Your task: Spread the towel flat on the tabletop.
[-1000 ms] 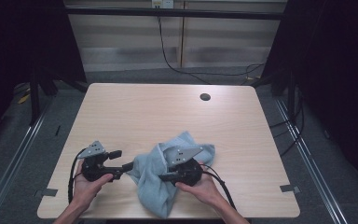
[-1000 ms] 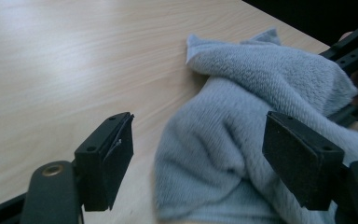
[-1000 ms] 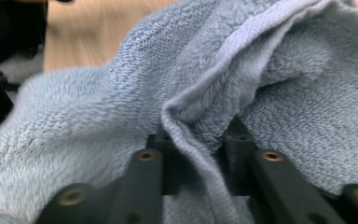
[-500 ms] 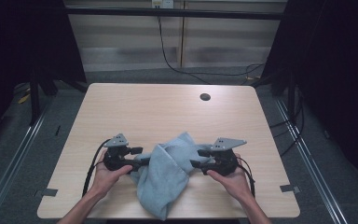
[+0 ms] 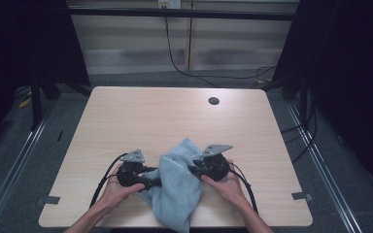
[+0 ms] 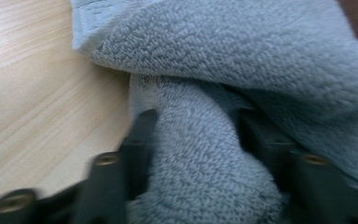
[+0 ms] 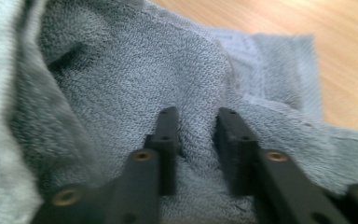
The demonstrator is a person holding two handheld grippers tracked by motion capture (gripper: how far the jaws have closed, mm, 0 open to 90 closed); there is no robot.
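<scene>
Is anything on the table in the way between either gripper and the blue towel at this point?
Nothing visible. The left gripper has a thick fold of the towel between its jaws, which have just been closing. The right gripper has also just been closing, on a ridge of the cloth. The table around them is bare wood.

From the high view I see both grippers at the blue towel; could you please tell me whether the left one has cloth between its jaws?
Observer: Yes; a thick rolled fold of the towel fills the gap of the left gripper, whose jaws have just been closing and touch it on both sides.
Operator: Thank you. And the right one?
Observer: The right gripper pinches a narrow ridge of cloth between its jaws, which have also just been closing.
Operator: Is a towel edge nearby?
Observer: Yes, a flat hemmed edge lies just beyond those jaws, on the bare table.
</scene>
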